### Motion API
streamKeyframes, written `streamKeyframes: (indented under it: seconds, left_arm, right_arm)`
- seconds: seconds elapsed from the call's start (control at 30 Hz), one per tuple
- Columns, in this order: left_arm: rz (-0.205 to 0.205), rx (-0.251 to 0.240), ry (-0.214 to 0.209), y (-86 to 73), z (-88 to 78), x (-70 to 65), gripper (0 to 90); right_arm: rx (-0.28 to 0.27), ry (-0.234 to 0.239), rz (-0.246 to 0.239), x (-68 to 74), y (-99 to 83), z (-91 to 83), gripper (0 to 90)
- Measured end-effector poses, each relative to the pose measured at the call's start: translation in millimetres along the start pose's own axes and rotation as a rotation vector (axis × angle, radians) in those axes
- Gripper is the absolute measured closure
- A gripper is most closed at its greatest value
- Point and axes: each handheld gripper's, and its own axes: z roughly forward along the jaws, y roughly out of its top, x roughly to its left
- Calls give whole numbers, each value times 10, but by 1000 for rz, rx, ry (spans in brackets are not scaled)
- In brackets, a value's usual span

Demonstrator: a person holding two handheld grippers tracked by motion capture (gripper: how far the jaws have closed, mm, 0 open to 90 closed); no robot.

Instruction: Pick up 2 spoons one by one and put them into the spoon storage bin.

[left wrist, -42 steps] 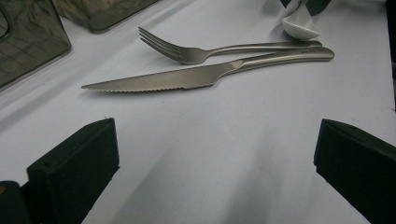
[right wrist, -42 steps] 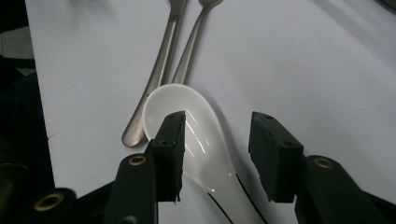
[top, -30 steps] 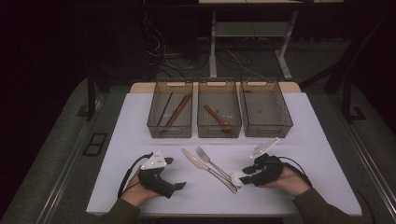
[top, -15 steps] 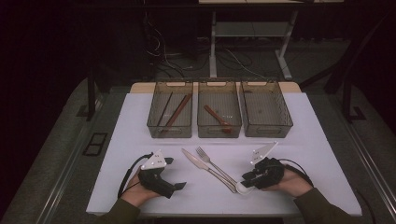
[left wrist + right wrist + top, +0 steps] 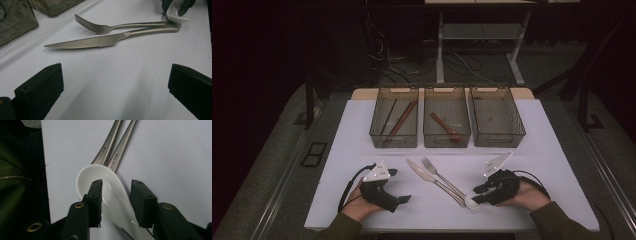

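Note:
A white ceramic spoon [image 5: 471, 201] lies near the table's front edge, touching the handle ends of a steel knife [image 5: 414, 168] and a steel fork [image 5: 428, 163]. My right gripper [image 5: 476, 195] is low over the spoon. In the right gripper view its jaws straddle the spoon [image 5: 112, 195], one fingertip inside the bowl and the other outside its wall, with a gap left; the gripper [image 5: 116, 184] is open. My left gripper [image 5: 399, 186] rests on the table left of the cutlery, wide open [image 5: 117, 75] and holding nothing, facing the knife [image 5: 100, 41] and the fork [image 5: 100, 27].
Three clear bins stand in a row at the back of the white table [image 5: 537, 150]. The left bin [image 5: 393, 139] holds dark chopsticks, the middle bin [image 5: 447, 142] a wooden spoon, and the right bin [image 5: 498, 141] looks bare. The front table edge runs close behind both hands.
My right gripper has slid left and down along the table until its jaws sit around the white spoon. The left gripper has stayed put.

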Motion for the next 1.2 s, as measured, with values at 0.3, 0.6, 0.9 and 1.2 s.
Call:
streamKeyframes:
  seconds: [0.3, 0.6, 0.9, 1.2]
  left_arm:
    - [1, 2, 2, 1, 0, 2, 0]
    - [3, 4, 2, 0, 2, 1, 0]
    - [3, 2, 1, 1, 3, -3, 0]
    - [5, 3, -2, 0, 5, -1, 0]
  right_arm:
    - [42, -26, -78, 87, -67, -5, 518]
    - [66, -13, -120, 115, -67, -17, 696]
    - [84, 46, -137, 94, -78, -29, 801]
    - [47, 23, -117, 49, -67, -82, 806]
